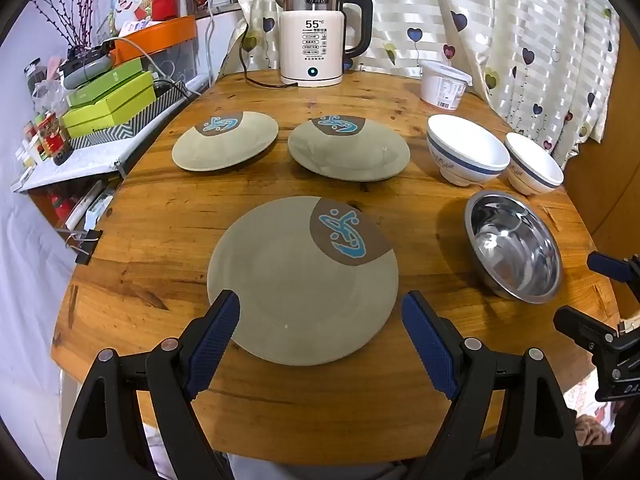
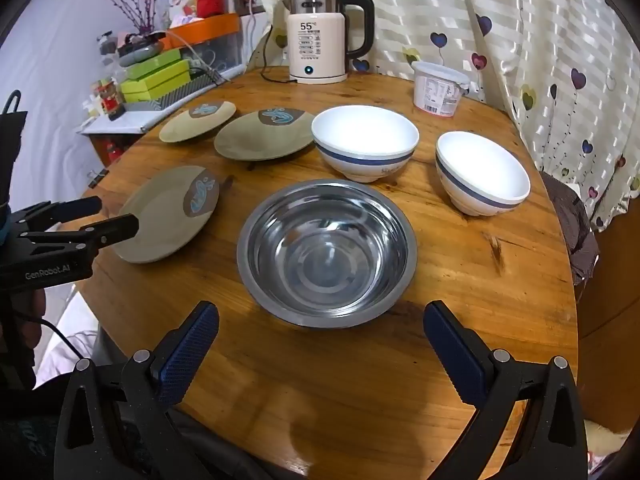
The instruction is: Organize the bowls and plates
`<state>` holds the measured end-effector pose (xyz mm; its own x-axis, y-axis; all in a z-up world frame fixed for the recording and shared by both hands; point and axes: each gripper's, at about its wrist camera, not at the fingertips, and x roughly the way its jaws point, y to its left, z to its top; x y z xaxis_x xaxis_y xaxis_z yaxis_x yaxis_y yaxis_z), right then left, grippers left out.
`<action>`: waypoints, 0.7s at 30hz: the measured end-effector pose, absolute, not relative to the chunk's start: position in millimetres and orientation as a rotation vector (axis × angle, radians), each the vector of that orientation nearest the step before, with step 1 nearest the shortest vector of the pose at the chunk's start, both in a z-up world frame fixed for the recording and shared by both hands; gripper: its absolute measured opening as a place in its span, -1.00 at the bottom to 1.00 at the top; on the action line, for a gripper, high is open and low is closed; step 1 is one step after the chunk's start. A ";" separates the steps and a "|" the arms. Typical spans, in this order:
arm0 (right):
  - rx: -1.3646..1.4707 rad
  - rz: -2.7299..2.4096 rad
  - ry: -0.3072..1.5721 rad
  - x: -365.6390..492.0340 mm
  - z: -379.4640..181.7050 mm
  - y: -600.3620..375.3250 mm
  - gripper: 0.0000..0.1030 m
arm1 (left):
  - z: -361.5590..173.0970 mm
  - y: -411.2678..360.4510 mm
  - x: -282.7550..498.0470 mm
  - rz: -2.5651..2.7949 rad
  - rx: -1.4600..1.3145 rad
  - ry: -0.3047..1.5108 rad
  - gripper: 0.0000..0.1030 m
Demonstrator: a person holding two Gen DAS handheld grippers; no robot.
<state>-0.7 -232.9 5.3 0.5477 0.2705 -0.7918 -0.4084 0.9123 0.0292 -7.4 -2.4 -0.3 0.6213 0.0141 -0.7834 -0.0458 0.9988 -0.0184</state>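
Three olive plates with a blue-and-brown motif lie on the round wooden table (image 1: 160,220): a near plate (image 1: 300,280), a back-left plate (image 1: 226,142) and a back-middle plate (image 1: 348,150). To their right stand two white bowls with a blue band (image 2: 364,142) (image 2: 482,172) and, nearer, a steel bowl (image 2: 328,252). My left gripper (image 1: 320,296) hovers open over the near plate's front edge, its blue pads apart. My right gripper (image 2: 320,308) is open just short of the steel bowl's near rim. Neither holds anything.
A cream electric kettle (image 1: 316,36) with its cord and a white lidded tub (image 1: 444,84) stand at the table's back. A curtain hangs behind. A cluttered shelf with green boxes (image 1: 108,100) adjoins the left edge, where a binder clip (image 1: 86,240) is fixed.
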 end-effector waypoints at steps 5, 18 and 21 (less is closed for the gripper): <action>-0.165 0.407 0.909 -0.7 5.5 -232.5 1.00 | -0.2 -2.3 -7.3 0.033 -0.039 0.900 0.62; -0.166 0.406 0.907 -0.8 6.6 -231.7 1.00 | -0.5 -3.3 -7.3 0.032 -0.040 0.901 0.62; -0.166 0.406 0.907 -0.6 6.7 -231.5 1.00 | -0.5 -3.4 -7.3 0.033 -0.040 0.901 0.62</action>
<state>-0.6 -231.5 6.7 0.5466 0.2719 -0.7920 -0.4098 0.9117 0.0302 -7.3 -3.4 -0.5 0.6202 0.0118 -0.7843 -0.0451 0.9988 -0.0206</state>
